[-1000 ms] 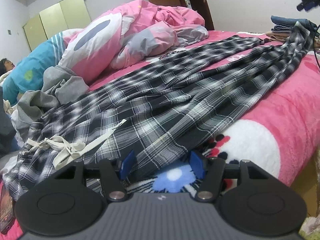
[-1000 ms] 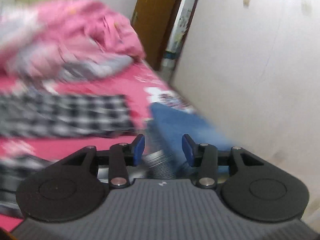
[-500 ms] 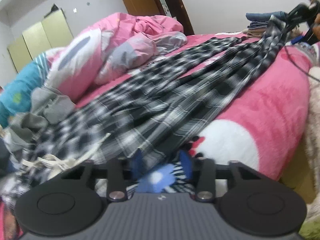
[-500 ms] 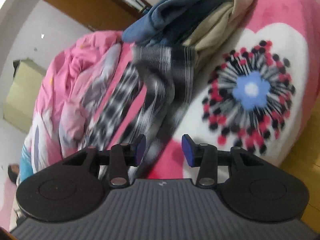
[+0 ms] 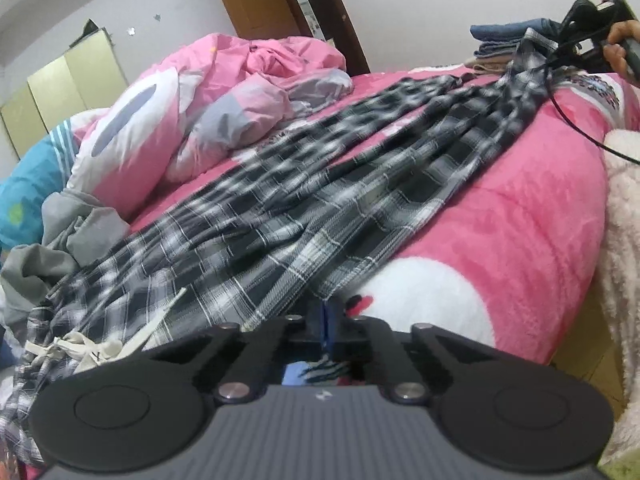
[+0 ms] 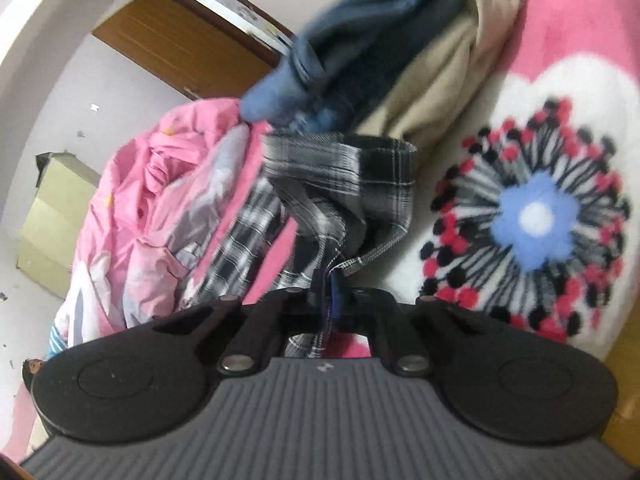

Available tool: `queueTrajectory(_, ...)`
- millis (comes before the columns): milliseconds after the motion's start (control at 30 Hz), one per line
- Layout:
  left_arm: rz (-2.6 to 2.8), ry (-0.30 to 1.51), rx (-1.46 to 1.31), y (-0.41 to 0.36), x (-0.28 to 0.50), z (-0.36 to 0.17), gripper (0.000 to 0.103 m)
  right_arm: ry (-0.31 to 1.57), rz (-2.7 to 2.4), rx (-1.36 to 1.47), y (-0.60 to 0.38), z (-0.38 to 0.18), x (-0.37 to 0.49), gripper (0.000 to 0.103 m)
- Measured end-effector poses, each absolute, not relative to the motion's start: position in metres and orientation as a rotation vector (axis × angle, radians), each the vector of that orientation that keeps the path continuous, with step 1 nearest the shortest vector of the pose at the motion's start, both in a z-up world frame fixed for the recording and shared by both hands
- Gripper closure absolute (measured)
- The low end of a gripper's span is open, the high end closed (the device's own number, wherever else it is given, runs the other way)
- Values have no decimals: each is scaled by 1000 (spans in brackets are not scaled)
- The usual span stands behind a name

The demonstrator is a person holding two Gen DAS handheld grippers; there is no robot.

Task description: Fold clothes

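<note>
Black-and-white plaid trousers [image 5: 328,196] lie stretched lengthwise across a pink bed blanket [image 5: 520,216]. My left gripper [image 5: 325,322] is shut on the near edge of the trousers close to the waist, whose cream drawstring [image 5: 92,346] lies at the lower left. My right gripper [image 6: 330,300] is shut on the hem of a trouser leg [image 6: 344,184], which bunches up in front of it. In the left wrist view the right gripper [image 5: 592,20] shows far off at the upper right, held by a hand [image 5: 618,46], lifting that leg end.
A stack of folded clothes, blue denim over beige [image 6: 392,60], sits just behind the lifted hem. A crumpled pink duvet [image 5: 248,88], pillows and grey garments [image 5: 68,232] crowd the far left of the bed. A cable [image 5: 576,124] trails over the blanket. A fluffy cream sleeve [image 5: 624,240] is at the right.
Both grippers were open a second ago and have shut on the trousers, the left at the waist side, the right on a leg hem. The leg end now rises off the bed.
</note>
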State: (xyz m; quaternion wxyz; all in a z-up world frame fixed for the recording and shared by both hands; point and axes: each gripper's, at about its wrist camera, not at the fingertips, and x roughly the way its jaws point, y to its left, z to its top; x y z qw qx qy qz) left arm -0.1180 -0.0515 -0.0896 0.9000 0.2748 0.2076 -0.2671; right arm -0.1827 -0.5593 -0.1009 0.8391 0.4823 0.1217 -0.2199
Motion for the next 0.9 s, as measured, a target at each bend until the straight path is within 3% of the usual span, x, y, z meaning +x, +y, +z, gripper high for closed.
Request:
queueTrajectory(200, -601, 428, 523, -41, -123, -76, 102, 246, -453, 1017, -564, -87, -208, 102)
queueTrajectory(367, -614, 456, 510, -39, -123, -79, 101, 330, -460, 1095, -572, -108, -202, 97)
queueTrajectory(467, -603, 460, 528, -42, -123, -83, 100, 358, -447, 1140, -575, -121, -195, 88)
queueTrajectory(600, -587, 451, 545, -44, -125, -85, 93, 348, -417, 1152, -574, -125, -186, 75)
queueTrajectory(833, -563, 436, 523, -40, -124, -87, 70, 365, -412, 1122, -567, -120, -171, 73)
queueTrajectory(900, -558, 434, 511, -38, -123, -87, 68, 367, -418, 1107, -564, -120, -169, 74)
